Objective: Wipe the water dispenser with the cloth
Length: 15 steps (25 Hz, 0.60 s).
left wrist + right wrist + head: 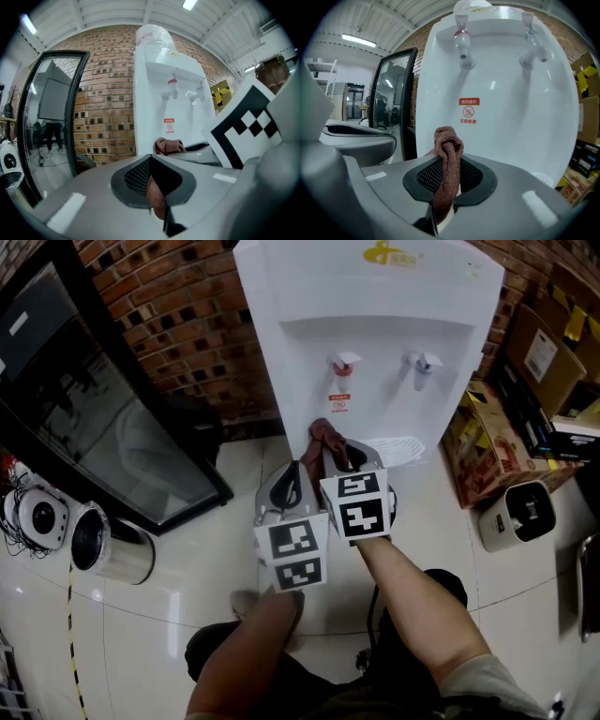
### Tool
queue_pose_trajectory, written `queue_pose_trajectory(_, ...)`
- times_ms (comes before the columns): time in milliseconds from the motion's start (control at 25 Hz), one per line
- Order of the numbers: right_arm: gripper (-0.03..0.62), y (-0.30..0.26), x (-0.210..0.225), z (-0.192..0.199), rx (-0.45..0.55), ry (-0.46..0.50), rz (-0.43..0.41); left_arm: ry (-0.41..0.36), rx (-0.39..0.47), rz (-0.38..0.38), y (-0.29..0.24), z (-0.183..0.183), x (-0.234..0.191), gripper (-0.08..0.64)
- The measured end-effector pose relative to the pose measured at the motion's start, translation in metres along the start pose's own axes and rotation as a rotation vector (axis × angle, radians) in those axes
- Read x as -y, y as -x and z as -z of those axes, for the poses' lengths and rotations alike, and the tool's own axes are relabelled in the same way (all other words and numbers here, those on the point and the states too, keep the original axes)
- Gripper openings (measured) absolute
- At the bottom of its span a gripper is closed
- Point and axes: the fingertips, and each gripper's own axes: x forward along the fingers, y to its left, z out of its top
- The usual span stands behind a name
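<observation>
Plainly, both right gripper [449,187] and left gripper [157,194] pinched the cloth [323,439]; the water dispenser [375,306] stood just above them in frame.

Head view: overhead, steeply down. Gripper views: low, close, roughly level, facing white plastic water dispenser [375,352]; all three share it.

The water dispenser [375,306] is white, the cloth [448,157] reddish-brown, the brick wall [187,315] mottled red.
</observation>
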Motion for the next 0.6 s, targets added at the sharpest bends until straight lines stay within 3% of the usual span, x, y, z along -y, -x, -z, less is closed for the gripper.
queue_pose_trajectory(600,0.072,0.013,0.08,0.009,-0.075,-0.016,0.128,0.02,0.032,0.125,-0.035,-0.017,0.069,0.0)
